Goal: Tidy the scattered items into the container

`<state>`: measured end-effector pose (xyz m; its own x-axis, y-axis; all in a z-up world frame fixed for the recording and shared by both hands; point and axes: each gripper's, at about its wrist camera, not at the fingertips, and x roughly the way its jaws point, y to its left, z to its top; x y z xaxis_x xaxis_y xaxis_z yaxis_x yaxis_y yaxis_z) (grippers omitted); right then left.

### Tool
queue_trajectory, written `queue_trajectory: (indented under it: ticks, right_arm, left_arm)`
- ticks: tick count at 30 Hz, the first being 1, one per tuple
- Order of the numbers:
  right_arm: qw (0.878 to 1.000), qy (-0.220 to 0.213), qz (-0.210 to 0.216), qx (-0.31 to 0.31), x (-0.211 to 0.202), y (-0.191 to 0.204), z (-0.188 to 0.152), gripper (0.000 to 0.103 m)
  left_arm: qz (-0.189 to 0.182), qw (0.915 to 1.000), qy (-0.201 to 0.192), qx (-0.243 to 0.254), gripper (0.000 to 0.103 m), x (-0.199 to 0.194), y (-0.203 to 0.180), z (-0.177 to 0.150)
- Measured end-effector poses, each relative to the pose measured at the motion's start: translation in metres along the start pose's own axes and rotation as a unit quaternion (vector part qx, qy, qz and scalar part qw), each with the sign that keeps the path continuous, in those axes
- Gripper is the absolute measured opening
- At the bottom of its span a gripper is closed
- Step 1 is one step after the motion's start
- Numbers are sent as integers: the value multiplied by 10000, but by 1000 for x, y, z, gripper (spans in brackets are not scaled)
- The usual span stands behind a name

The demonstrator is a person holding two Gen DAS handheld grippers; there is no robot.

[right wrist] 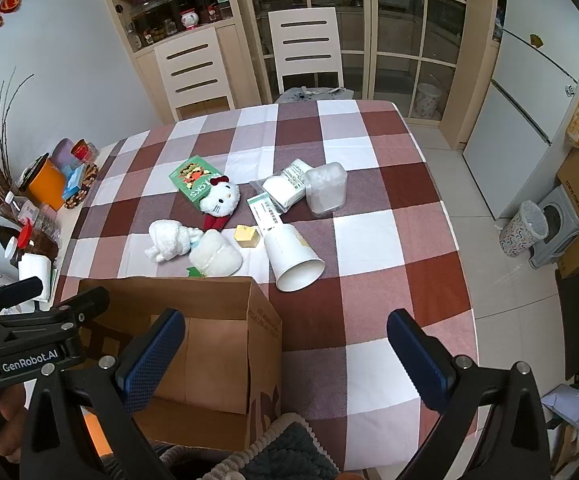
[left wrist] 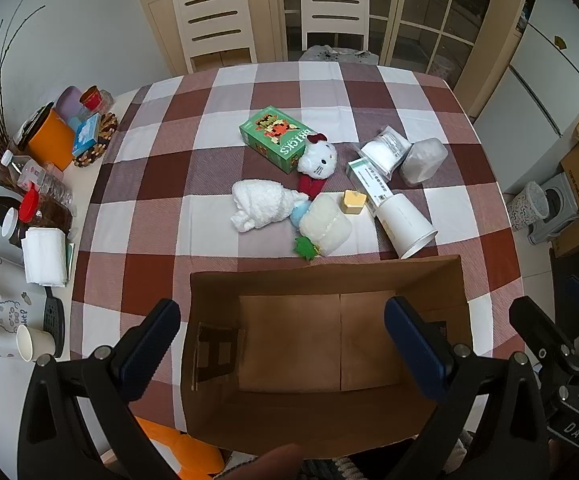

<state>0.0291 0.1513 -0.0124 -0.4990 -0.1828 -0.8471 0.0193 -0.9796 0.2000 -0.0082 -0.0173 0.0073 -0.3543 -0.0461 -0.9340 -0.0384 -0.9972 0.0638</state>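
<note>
An open, empty cardboard box (left wrist: 325, 344) (right wrist: 209, 344) stands at the near edge of the checked table. Beyond it lie a green bricks box (left wrist: 275, 136) (right wrist: 191, 178), a white cat plush (left wrist: 317, 158) (right wrist: 220, 199), a rolled white towel (left wrist: 263, 202) (right wrist: 167, 238), a white radish plush (left wrist: 325, 226) (right wrist: 215, 258), a small yellow block (left wrist: 354, 201) (right wrist: 247, 235), a tipped white paper cup (left wrist: 407, 224) (right wrist: 293, 256), a white-green carton (left wrist: 369, 178) (right wrist: 265, 214), a white pouch (left wrist: 383, 152) (right wrist: 289, 186) and a clear plastic tub (left wrist: 423, 160) (right wrist: 325, 188). My left gripper (left wrist: 281, 344) is open above the box. My right gripper (right wrist: 285, 356) is open at the box's right side.
The table's left edge holds an orange container (left wrist: 51, 142), bottles (left wrist: 41, 184), napkins (left wrist: 45, 256), a paper cup (left wrist: 33, 342) and dried branches. Two white chairs (left wrist: 335, 4) stand at the far side. A floor bin (right wrist: 523, 230) and cardboard boxes are on the right.
</note>
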Motion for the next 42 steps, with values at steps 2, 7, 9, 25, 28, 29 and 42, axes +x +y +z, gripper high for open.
queue_trajectory:
  ticks: [2, 7, 9, 25, 28, 29, 42]
  right_arm:
    - [10000, -3, 6, 2, -1, -3, -3, 103]
    - [10000, -4, 53, 10, 0, -4, -6, 103]
    - [10000, -8, 81, 0, -1, -6, -7, 103]
    - [9997, 24, 216, -70, -5, -5, -11, 103]
    - [9997, 37, 227, -66, -6, -7, -12, 103]
    - [9997, 38, 227, -68, -6, -6, -12, 103]
    - [9996, 0, 266, -60, -12, -9, -18, 103]
  left_arm:
    - [3, 10000, -1, 0, 103, 0, 0, 0]
    - [-2, 10000, 3, 5, 103, 0, 0, 0]
    - [-3, 10000, 6, 7, 103, 0, 0, 0]
    - [-16, 10000, 8, 47, 103, 0, 0, 0]
    - [-20, 10000, 15, 54, 103, 1, 0, 0]
    - [-20, 10000, 17, 56, 103, 1, 0, 0]
    - [-23, 10000, 18, 66, 103, -3, -6, -19]
